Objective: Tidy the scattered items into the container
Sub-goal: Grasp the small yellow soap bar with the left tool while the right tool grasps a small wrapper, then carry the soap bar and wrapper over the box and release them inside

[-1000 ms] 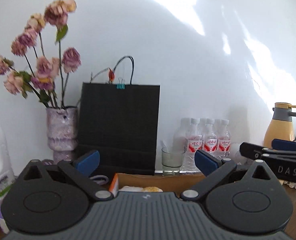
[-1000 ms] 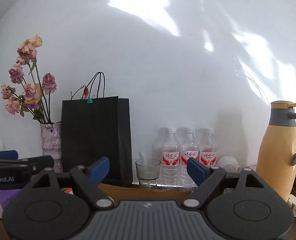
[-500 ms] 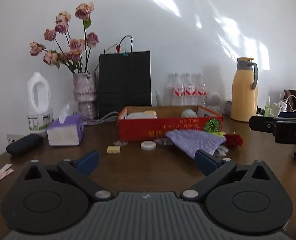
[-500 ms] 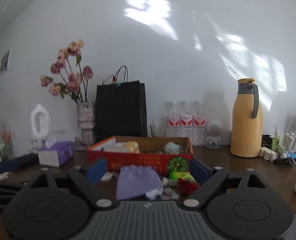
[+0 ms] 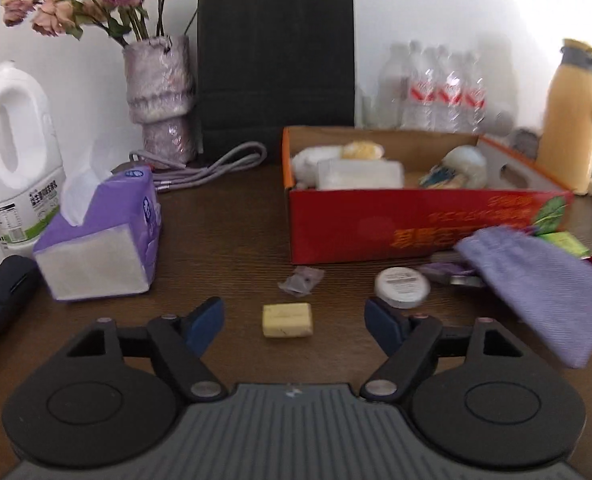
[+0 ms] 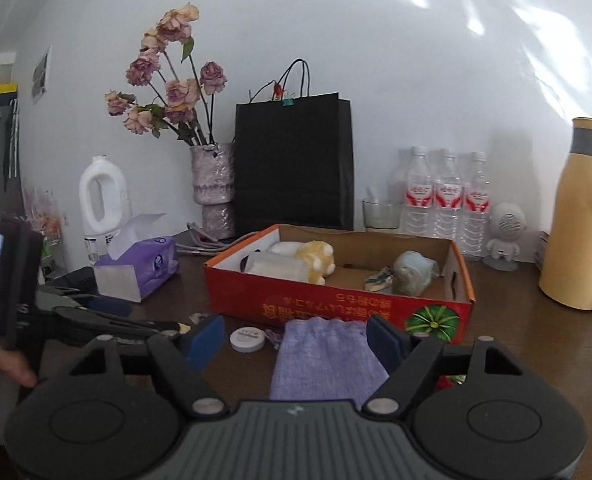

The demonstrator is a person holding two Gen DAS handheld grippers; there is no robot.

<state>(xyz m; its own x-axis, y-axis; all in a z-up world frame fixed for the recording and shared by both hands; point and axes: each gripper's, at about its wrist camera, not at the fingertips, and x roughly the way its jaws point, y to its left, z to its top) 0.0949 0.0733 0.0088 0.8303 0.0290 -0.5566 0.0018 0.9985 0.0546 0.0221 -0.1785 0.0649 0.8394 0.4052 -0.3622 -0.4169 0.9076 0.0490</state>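
On dark wooden table [image 5: 223,216] against white wall [image 6: 376,40]: red cardboard box [image 5: 376,228], scattered clutter.

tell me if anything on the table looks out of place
Yes: small items lie loose on the table in front of the red box instead of in it: a yellow block, a white round tin and a purple cloth pouch.

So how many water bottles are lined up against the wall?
3 clearly: left bottle, middle bottle and right bottle, side by side behind the red box, between the glass and the white figurine. More may stand hidden behind them.
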